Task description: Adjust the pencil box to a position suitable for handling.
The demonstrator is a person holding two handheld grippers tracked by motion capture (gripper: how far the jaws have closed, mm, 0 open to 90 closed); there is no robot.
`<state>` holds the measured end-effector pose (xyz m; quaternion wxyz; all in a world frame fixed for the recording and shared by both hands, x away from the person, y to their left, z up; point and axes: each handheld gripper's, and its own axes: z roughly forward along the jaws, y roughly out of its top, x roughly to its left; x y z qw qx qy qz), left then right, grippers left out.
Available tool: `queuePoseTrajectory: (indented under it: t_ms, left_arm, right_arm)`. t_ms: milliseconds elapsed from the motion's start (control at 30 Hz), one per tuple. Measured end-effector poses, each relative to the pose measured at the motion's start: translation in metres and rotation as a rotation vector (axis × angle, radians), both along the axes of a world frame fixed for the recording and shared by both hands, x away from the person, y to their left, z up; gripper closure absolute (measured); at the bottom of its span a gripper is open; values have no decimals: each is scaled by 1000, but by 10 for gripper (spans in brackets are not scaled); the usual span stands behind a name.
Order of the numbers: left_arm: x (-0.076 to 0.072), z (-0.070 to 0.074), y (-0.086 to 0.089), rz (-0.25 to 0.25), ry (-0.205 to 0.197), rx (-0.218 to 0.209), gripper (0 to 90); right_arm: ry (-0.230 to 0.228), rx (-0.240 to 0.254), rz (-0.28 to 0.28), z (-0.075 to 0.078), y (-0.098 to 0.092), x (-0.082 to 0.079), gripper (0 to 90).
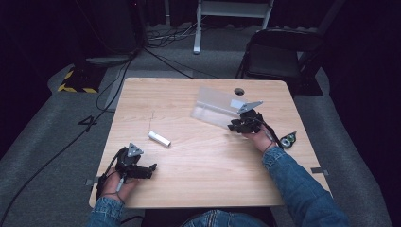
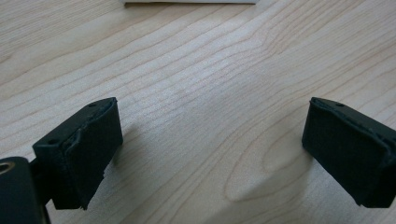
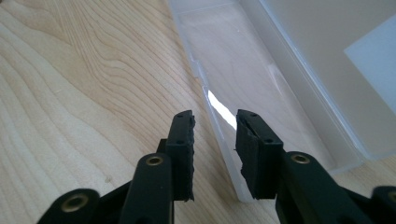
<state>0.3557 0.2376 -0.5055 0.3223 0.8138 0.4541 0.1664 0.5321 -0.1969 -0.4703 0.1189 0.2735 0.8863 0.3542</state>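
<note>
Right gripper [image 3: 215,140] fingers stand narrowly apart astride the near wall of the clear open plastic case [image 3: 261,79]; contact with that wall appears likely but unconfirmed. Case sits on the light wooden worktop [image 1: 198,161], far right. Left gripper [image 2: 210,154] fingers gape wide, empty.

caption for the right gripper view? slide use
Right gripper, jaws narrowly parted, straddles the near wall of an open clear plastic case on the wooden table.
</note>
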Motion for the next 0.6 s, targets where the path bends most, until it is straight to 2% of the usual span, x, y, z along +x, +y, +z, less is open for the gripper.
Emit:
queuePoseTrajectory:
  t_ms: [167,367,600]
  left_arm:
    - [0,0,0,-2,-3,3,57]
    - [-1,0,0,0,0,-2,65]
    - [-1,0,0,-9,-5,1,74]
  right_arm:
    - [1,-15,2,-7,5,3,699]
    - [14,-3,-30,-14,7,8,707]
    - [22,-2,-31,-19,11,9,747]
